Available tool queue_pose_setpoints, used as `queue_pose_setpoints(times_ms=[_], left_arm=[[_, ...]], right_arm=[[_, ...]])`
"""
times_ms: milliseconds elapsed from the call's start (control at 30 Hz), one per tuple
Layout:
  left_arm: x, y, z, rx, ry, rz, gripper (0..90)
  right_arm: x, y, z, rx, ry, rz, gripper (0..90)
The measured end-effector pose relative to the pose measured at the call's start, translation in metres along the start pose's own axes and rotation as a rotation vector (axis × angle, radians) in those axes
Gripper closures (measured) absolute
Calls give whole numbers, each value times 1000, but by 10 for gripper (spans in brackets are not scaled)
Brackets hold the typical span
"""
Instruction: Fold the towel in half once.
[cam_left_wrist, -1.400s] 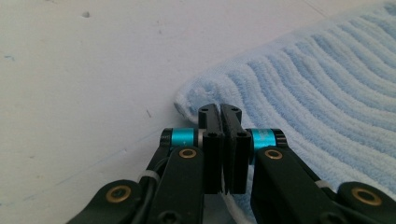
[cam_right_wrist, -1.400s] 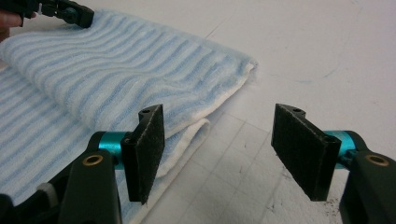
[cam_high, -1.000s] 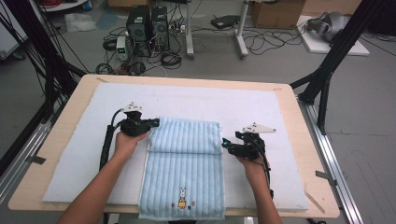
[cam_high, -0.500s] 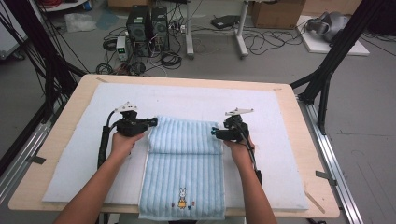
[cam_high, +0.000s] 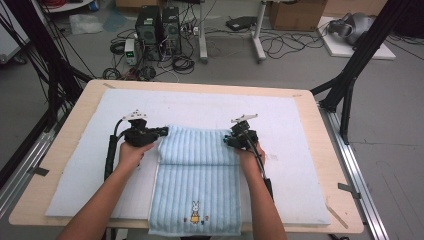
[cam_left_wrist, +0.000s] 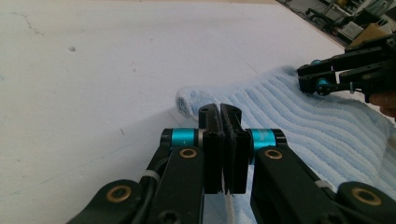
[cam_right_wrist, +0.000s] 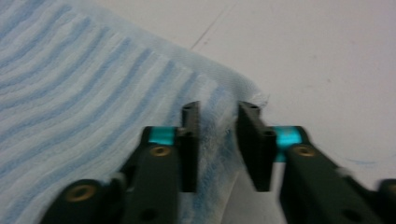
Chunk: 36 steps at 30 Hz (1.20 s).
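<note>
At the far left of the high view we see the wooden table (cam_high: 65, 150) with a white mat (cam_high: 200, 105) spread over most of its top. Our left gripper (cam_high: 161, 132) sits on the mat at the far left corner of the towel (cam_high: 197, 170), its cable trailing back along our forearm. In the left gripper view its jaws are pressed tight together, and a thin white-blue edge of cloth runs down between the pads, so we have the towel's corner pinched there.

The towel itself is pale blue with darker stripes. It lies in the middle of the mat, its far part folded over on itself into a thicker band. The near end hangs just over the table's front edge and carries a small embroidered rabbit (cam_high: 194, 212).

Moving right, our right gripper (cam_high: 227, 141) rests at the far right corner of the folded band. In the right gripper view its jaws have just been closing. The towel's corner (cam_right_wrist: 219, 116) is bunched up between them, yet a gap remains and the pads are not pressed home on the cloth.

There are no containers on the table.
</note>
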<state>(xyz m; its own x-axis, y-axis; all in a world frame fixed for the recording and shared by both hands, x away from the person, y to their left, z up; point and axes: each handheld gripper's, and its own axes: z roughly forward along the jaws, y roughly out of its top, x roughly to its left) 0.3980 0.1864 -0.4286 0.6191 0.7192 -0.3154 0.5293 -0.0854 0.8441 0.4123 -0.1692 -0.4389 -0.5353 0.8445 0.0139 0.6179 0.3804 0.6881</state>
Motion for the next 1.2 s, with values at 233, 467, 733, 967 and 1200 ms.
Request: queue_pose_setpoints(times_ms=[233,467,733,967,1200], left_arm=[[0,4,-11,-43,-18,-12,873],[-11,7,-30,-69,-56,24,872],[-22,-18,-47,-72,-95,13,871],[-27,-41,-65,-68,-144,-16,871],[-37,-56,-70,-8,-172,5,870]], right_arm=[[-4,-1,-12,-77,49,27,846],[2,-9,-42,-159,96,3,847],[16,-23,-77,-249,154,-25,848],[25,-52,-93,-296,215,-34,848],[32,-75,-98,-261,260,-32,848]])
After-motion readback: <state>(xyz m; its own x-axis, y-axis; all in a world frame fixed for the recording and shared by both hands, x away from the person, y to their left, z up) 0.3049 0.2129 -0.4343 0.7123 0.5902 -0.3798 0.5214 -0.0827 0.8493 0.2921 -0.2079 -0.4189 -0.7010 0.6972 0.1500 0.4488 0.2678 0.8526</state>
